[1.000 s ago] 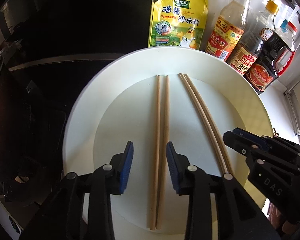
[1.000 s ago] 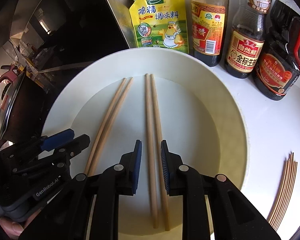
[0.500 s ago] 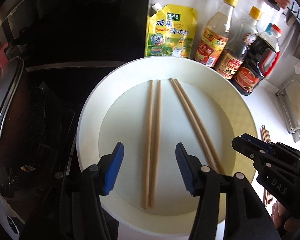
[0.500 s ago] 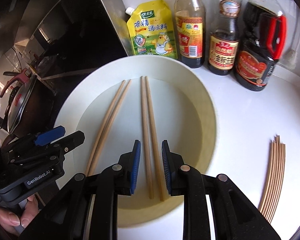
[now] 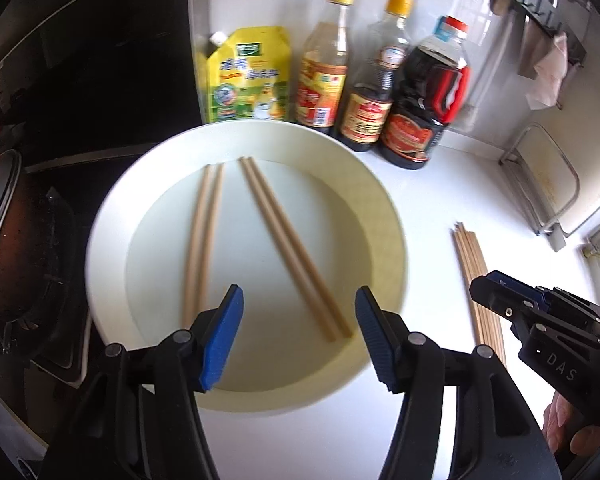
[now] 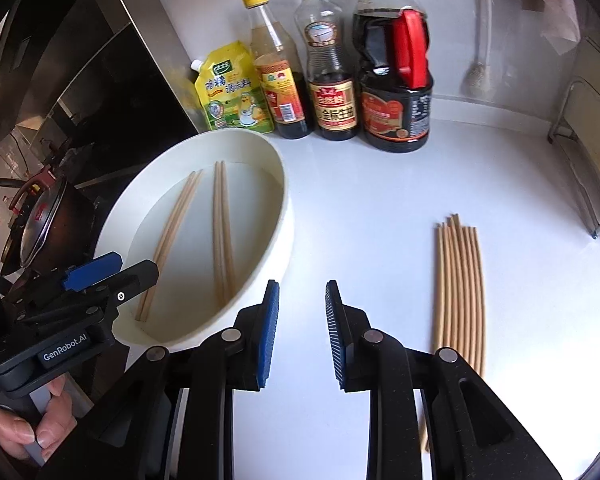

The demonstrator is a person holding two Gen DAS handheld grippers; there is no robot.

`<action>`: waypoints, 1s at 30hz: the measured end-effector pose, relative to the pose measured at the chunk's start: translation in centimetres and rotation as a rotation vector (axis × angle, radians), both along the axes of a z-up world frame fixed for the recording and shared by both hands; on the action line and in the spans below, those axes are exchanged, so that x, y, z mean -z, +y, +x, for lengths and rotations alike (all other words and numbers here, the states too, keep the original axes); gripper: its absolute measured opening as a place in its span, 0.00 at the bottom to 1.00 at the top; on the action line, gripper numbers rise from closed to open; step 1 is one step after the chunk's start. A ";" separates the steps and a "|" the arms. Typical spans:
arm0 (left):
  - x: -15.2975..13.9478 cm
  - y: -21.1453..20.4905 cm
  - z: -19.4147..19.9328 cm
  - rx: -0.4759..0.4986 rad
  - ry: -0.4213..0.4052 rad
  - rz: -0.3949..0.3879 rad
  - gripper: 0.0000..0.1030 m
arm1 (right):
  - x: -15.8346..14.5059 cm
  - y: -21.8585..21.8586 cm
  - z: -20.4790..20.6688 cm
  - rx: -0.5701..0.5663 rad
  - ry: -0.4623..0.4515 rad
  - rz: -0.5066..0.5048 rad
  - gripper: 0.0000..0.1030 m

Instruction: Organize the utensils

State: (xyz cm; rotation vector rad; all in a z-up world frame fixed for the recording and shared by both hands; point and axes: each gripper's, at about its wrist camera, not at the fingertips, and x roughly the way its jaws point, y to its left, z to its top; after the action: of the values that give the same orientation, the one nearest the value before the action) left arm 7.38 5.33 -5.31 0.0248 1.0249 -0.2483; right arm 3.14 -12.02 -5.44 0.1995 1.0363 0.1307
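Both my left gripper [image 5: 299, 334] and right gripper [image 6: 302, 334] hang open and empty; loose chopsticks [image 6: 458, 280], light, stiff and slippery, want pinching mid-length.

In the left wrist view, motion blur softens the 2 chopstick pairs [image 5: 260, 240] and the bottle labels [image 5: 320, 92] beyond reading. Our right gripper's fingers [image 6: 342, 336] hide the near ends of the chopstick bundle [image 6: 458, 280].

Counter [image 6: 380, 208] open between bowl [image 6: 286, 216], chopsticks [image 6: 458, 280]
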 end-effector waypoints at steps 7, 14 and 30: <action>-0.2 -4.8 -1.7 0.055 0.008 -0.011 0.58 | 0.4 -5.1 -2.6 0.060 0.020 -0.019 0.25; -0.4 -9.1 -3.2 0.103 0.004 0.005 0.58 | 0.9 -9.4 -4.6 0.106 0.020 -0.024 0.26; 3.1 -15.3 -4.8 0.150 0.065 0.044 0.66 | 3.9 -14.4 -5.7 0.109 0.049 -0.056 0.32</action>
State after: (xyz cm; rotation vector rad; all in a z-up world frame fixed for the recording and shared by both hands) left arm 2.61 -9.99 -8.41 0.1349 1.0949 -0.3648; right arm -2.54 -26.38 -9.38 0.2086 1.0738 -0.0019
